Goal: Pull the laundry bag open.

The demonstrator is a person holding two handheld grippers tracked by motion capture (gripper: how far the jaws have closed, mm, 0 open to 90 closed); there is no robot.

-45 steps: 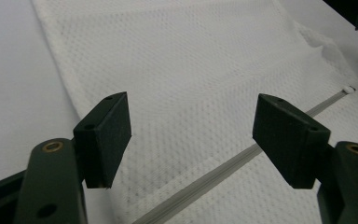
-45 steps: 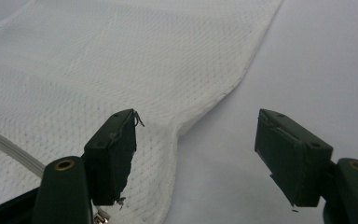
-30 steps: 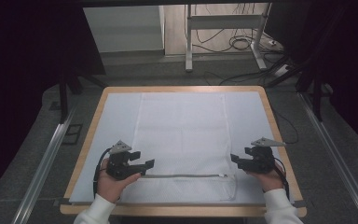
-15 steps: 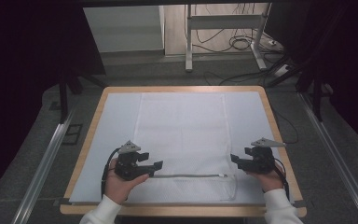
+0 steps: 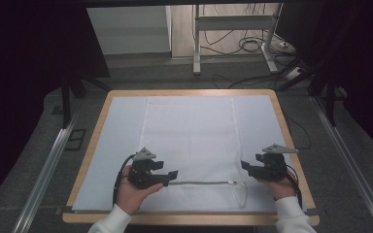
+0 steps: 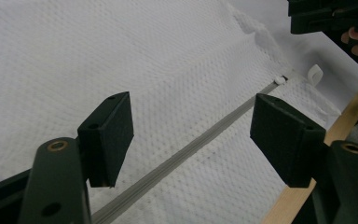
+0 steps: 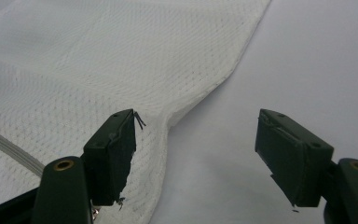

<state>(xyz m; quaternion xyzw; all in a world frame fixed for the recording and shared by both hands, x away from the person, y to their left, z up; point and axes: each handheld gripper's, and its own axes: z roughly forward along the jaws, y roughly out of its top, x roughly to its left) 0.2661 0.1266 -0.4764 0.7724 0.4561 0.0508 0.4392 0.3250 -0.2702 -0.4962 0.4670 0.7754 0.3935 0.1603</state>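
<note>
A white mesh cloth bag [image 5: 189, 131] lies flat on a pale mat, with a grey zipper [image 5: 199, 183] running across its near end to a small white pull [image 5: 232, 182]. My left gripper [image 5: 172, 174] sits at the zipper's left end, open. In the left gripper view the zipper [image 6: 186, 151] passes under the gap between the spread jaws [image 6: 191, 126], which touch nothing. My right gripper [image 5: 245, 166] stands open beside the bag's right edge. In the right gripper view its jaws [image 7: 196, 135] straddle the bag's edge [image 7: 186, 107] without pressing on it.
The mat covers a wooden table [image 5: 189, 92] whose rim frames it all round. Metal rails [image 5: 48, 165] run along the floor on both sides. A desk frame [image 5: 233, 29] and cables [image 5: 252, 46] stand beyond the far edge.
My left gripper has slid to the right, from off the bag's left side onto the zipper's left end. The right gripper has stayed put.
</note>
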